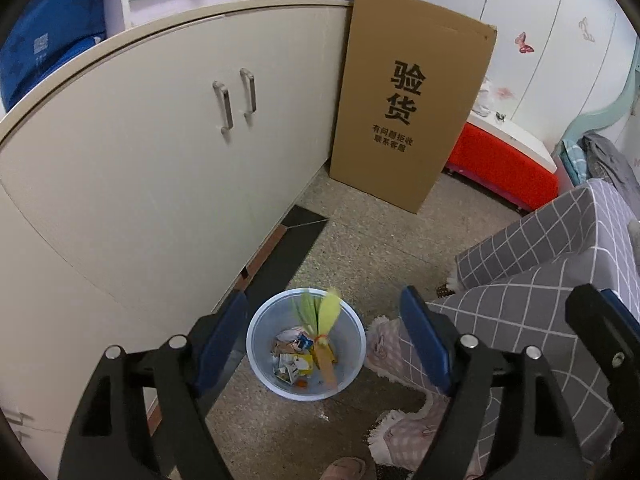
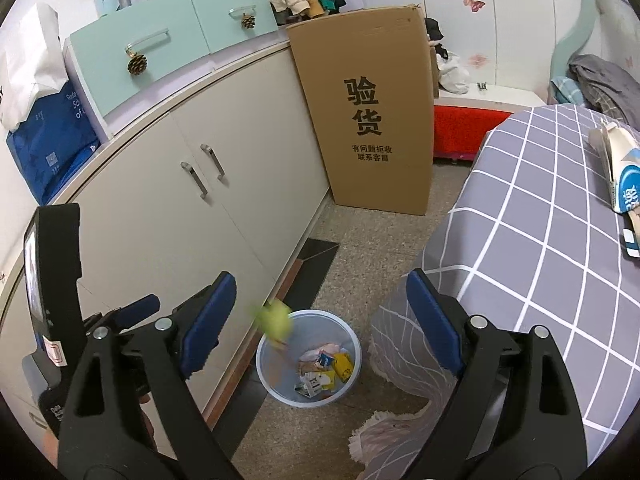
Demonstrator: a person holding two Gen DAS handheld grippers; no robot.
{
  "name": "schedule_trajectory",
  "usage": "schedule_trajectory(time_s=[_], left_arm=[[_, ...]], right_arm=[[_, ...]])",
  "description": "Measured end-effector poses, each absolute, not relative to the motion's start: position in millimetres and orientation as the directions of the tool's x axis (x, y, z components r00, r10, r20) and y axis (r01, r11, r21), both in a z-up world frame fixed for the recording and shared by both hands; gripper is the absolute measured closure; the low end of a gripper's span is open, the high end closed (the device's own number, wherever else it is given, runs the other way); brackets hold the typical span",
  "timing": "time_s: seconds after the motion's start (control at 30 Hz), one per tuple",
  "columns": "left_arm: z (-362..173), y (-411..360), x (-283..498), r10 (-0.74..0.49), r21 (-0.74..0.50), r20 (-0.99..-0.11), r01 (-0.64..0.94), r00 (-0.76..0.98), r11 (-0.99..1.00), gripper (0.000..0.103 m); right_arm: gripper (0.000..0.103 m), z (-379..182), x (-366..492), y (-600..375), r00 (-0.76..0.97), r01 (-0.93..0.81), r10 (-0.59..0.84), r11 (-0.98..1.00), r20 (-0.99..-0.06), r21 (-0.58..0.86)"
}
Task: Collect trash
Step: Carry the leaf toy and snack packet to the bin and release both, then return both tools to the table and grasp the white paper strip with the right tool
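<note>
dropping into bin [image 1: 260, 320], yellow-green wrapper [image 1: 330, 314], below left hand-held gripper [image 1: 324, 340], jaws apart

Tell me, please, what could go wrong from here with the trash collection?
The yellow-green feathered item is blurred at the bin rim; its long stem could lean out or tip the light bin. The carton on the checked bedspread remains, so reaching it may drag the cloth.

Even indoor light, fisheye-warped edges
</note>
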State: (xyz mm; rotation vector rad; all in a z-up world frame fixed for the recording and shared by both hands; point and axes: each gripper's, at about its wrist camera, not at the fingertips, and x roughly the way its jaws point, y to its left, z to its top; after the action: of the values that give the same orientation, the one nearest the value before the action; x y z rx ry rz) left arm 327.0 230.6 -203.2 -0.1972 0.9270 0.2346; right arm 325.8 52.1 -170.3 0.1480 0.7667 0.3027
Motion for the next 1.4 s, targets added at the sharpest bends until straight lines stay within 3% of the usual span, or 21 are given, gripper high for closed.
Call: schedule_trajectory(time_s=[0.77, 1.27, 1.33, 1.4], left_arm=[[-109.5, 157.5, 252.9, 0.071, -0.109, -0.692, -0.2, 0.719, 0.974, 0.025], [-93.5, -20.1, 241.8, -0.116, -0.028, -0.68, 0.132, 0.724, 0.991, 0.025], [-95.6, -37.8, 243.2, -0.123, -0.016, -0.684, 0.153, 0.719, 0.988, 0.025], [-98.0, -53.4, 244.2, -0.131, -0.004, -0.69, 0.177, 0.712, 0.984, 0.025]], right_arm=[[0.014, -108.6, 265.0, -33.2, 0.762, -0.163, 0.306, 0.943, -0.571, 0.289], [0.014, -98.3, 206.5, -210.3, 0.834, 0.072, 0.121, 0.944, -0.539, 0.322], [0.02, -106.2, 204.8, -230.2, 0.824, 0.114, 0.101, 0.934, -0.558, 0.338], [0.057, -117.9, 206.6, -248.7, 0.807, 0.124, 0.127, 0.918, -0.577, 0.376]])
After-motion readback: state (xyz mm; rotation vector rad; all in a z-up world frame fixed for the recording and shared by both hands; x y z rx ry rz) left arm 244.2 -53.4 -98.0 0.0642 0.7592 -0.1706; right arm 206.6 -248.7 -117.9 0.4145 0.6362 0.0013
